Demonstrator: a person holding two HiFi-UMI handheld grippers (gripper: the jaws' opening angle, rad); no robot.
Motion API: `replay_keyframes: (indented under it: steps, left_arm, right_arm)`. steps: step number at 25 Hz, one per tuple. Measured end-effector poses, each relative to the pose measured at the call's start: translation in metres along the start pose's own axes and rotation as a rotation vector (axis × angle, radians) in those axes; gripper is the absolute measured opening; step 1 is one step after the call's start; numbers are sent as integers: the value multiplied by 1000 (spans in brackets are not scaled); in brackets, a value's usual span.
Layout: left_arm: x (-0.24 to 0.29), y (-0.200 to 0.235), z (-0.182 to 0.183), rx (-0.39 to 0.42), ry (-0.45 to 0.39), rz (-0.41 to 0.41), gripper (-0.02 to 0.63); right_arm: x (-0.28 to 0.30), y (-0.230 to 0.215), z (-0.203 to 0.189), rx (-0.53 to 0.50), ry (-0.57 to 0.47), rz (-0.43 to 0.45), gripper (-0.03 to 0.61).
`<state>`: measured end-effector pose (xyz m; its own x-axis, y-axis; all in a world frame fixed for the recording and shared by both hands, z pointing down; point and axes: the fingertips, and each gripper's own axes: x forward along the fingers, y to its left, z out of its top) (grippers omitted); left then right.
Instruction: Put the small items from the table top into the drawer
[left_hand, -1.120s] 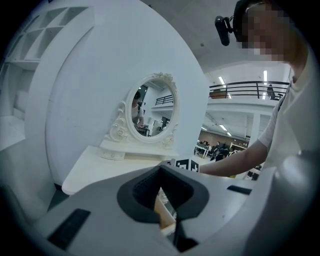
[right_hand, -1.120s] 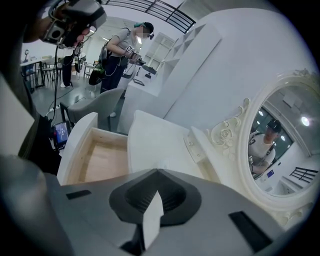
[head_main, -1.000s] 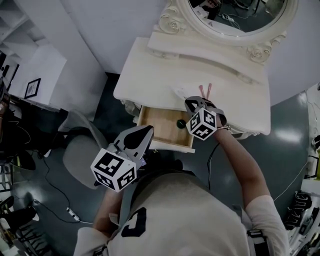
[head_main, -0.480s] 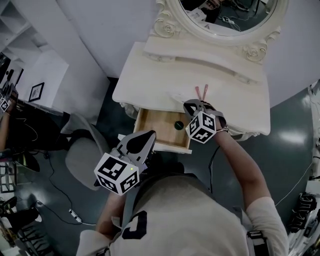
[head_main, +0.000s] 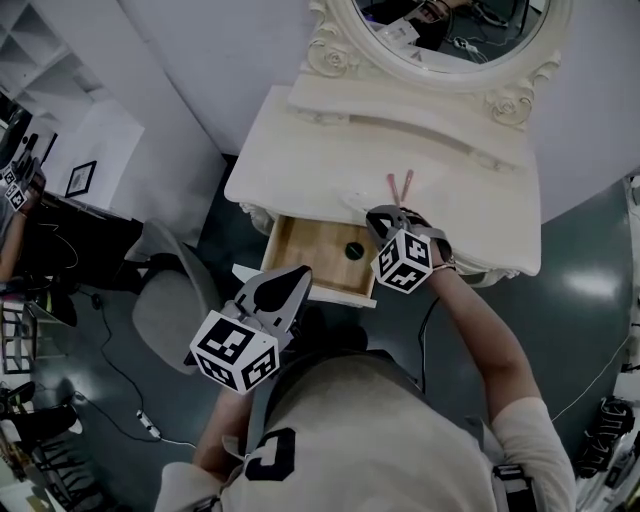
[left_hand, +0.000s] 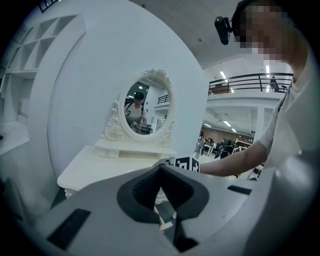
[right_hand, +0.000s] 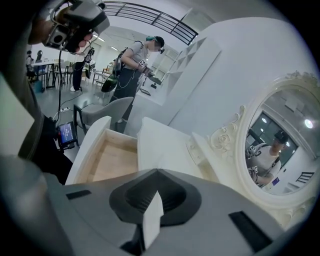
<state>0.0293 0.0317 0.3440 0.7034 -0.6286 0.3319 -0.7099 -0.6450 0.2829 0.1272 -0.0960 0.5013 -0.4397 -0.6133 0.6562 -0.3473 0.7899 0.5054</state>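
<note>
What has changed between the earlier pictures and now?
The left gripper moved slightly toward the front corner of the open drawer. The right gripper, shut on a white piece, drew back slightly from the table top. Nothing was visibly gripped or released. The black item in the drawer and the pink item stayed.

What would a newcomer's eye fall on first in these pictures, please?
The ornate oval mirror atop the white dressing table stands out first. Below it, the wooden drawer is pulled open with a small dark round thing inside, and a pink clip lies on the table top.
</note>
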Motion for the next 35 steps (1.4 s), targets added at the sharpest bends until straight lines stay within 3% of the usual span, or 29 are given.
replay_keyframes:
  steps: [13, 35]
  left_arm:
    - [-6, -11, -14, -27, 22, 51, 55]
    - [-37, 32, -14, -30, 3, -82, 55]
  right_arm:
    - [-8, 27, 18, -2, -81, 58, 28]
    - [-12, 69, 52, -18, 19, 46, 28]
